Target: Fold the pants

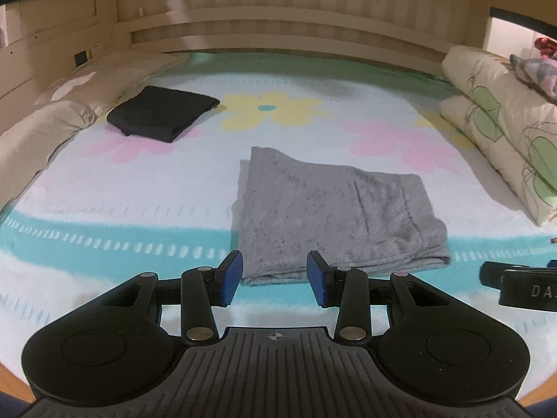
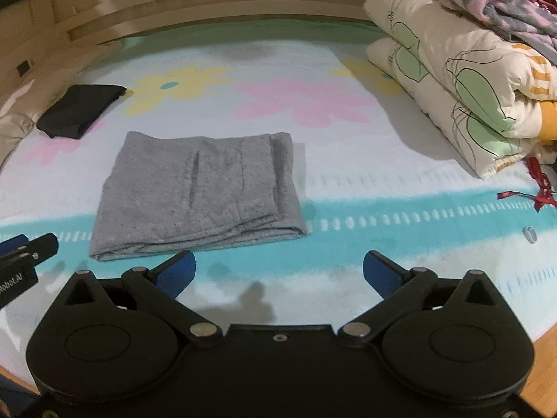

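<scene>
Grey pants [image 1: 334, 209] lie folded in a flat rectangle on the flowered bed sheet [image 1: 104, 209]; they also show in the right wrist view [image 2: 198, 191]. My left gripper [image 1: 275, 278] is open and empty, its blue pads just above the near edge of the pants. My right gripper [image 2: 278, 275] is wide open and empty, hovering over the sheet in front of and to the right of the pants. The right gripper's tip shows at the left wrist view's right edge [image 1: 515, 282]; the left gripper shows at the right wrist view's left edge [image 2: 24, 254].
A folded black garment [image 1: 162, 113] lies at the far left of the bed, also in the right wrist view [image 2: 78, 109]. Folded quilts [image 2: 452, 80] are stacked at the right. Pillows [image 1: 52, 118] line the left side. A wooden headboard [image 1: 278, 24] stands behind. A red ribbon [image 2: 536, 188] lies by the quilts.
</scene>
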